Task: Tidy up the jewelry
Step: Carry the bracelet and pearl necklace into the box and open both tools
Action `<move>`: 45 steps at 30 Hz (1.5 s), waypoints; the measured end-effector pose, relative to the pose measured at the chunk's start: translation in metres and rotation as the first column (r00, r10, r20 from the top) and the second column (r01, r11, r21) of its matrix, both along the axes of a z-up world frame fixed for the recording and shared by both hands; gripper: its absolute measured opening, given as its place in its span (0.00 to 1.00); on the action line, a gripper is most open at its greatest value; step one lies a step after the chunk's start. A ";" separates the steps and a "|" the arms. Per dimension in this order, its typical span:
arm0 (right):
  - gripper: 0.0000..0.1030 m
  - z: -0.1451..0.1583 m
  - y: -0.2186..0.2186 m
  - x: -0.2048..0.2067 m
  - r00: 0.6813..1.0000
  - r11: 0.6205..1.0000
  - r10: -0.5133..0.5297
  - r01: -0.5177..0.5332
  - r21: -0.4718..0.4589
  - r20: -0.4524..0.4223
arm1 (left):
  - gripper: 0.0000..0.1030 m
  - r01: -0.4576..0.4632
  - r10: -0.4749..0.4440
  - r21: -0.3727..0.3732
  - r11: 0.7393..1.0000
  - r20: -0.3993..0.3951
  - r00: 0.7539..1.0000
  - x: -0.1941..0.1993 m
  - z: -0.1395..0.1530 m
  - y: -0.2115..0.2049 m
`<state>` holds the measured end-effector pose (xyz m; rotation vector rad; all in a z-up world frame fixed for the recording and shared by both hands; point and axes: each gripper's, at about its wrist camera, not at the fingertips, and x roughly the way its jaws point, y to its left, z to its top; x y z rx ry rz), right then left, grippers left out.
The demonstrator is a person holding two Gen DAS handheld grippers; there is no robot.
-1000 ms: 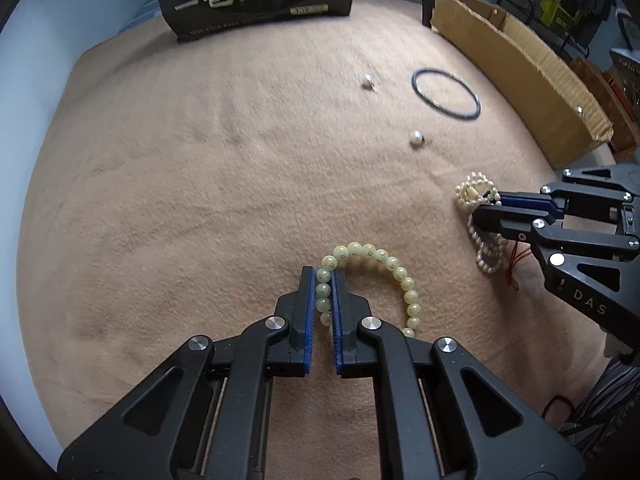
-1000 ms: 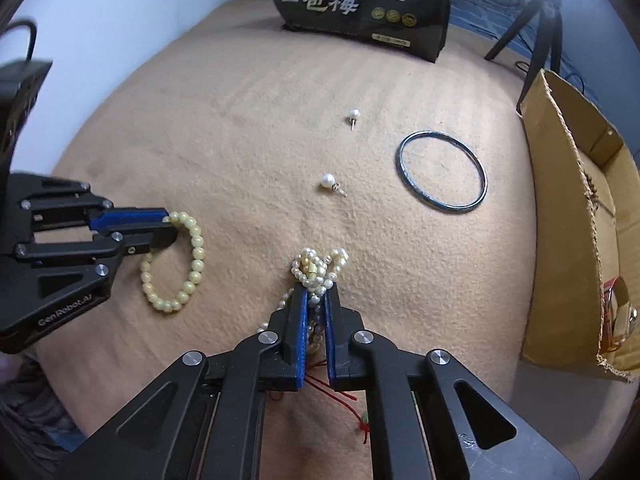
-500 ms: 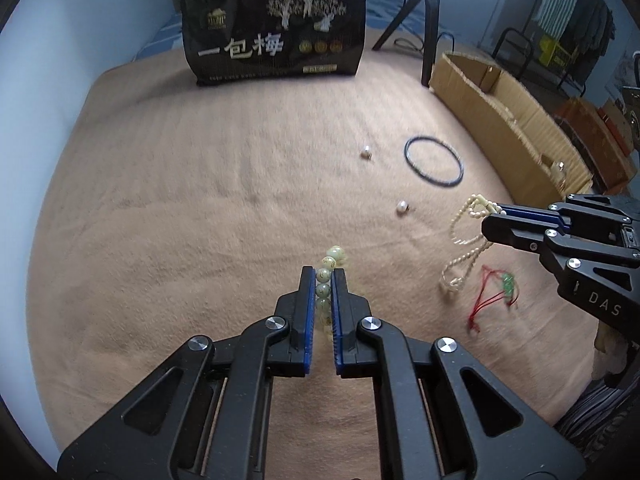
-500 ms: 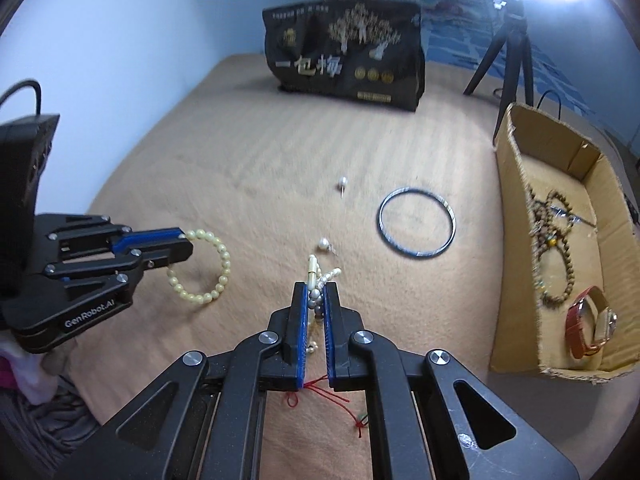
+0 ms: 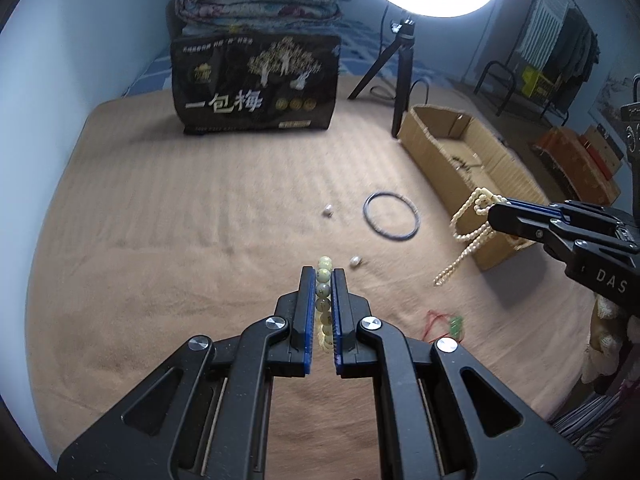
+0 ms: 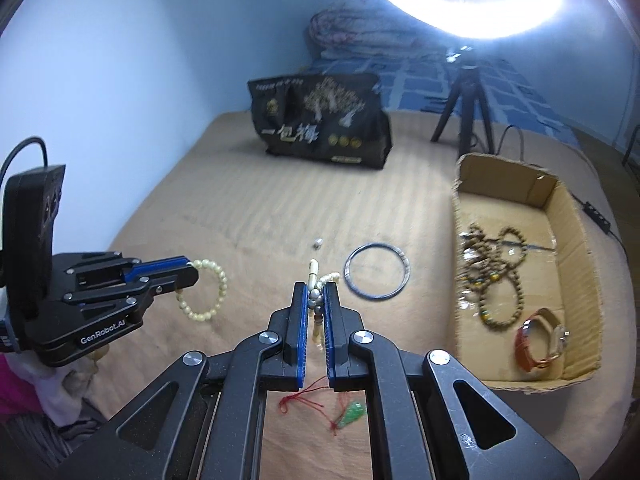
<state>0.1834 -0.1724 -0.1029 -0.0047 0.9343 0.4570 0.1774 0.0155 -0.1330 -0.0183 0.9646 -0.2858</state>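
Observation:
My left gripper (image 5: 323,274) is shut on a pale yellow bead bracelet (image 5: 324,300), lifted off the tan blanket (image 5: 160,240); from the right wrist view the bracelet (image 6: 208,292) hangs as a loop from that left gripper (image 6: 190,270). My right gripper (image 6: 315,288) is shut on a white pearl necklace (image 6: 320,280), which dangles in the air in the left wrist view, the necklace (image 5: 468,236) hanging from the right gripper (image 5: 494,214). The open cardboard box (image 6: 576,240) at the right holds several brown bead strands (image 6: 496,272) and a watch (image 6: 540,336).
On the blanket lie a dark bangle (image 5: 391,216), two pearl studs (image 5: 329,211) (image 5: 355,261) and a red cord with a green pendant (image 6: 348,412). A black printed bag (image 5: 256,88) and a ring-light tripod (image 5: 400,80) stand at the back.
Both grippers rose from the blanket, carrying the bracelet and the pearl necklace up with them. The red cord with the green pendant, once under the necklace, now lies bare.

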 end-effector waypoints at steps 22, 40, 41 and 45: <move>0.06 0.041 -0.108 0.016 0.972 0.979 -0.204 0.204 0.017 0.114 | 0.05 0.134 -0.126 -0.072 0.988 0.111 0.986 0.001 0.040 -0.088; 0.06 0.017 -0.169 0.055 0.944 0.947 -0.322 0.322 0.002 0.073 | 0.05 0.248 -0.233 -0.118 0.962 0.126 0.964 0.019 0.041 -0.169; 0.06 0.015 -0.172 0.057 0.942 0.945 -0.327 0.328 0.000 0.071 | 0.05 0.254 -0.239 -0.117 0.960 0.125 0.963 0.021 0.039 -0.173; 0.06 0.008 -0.182 0.064 0.936 0.938 -0.346 0.347 -0.005 0.063 | 0.05 0.271 -0.258 -0.116 0.956 0.116 0.959 0.025 0.032 -0.188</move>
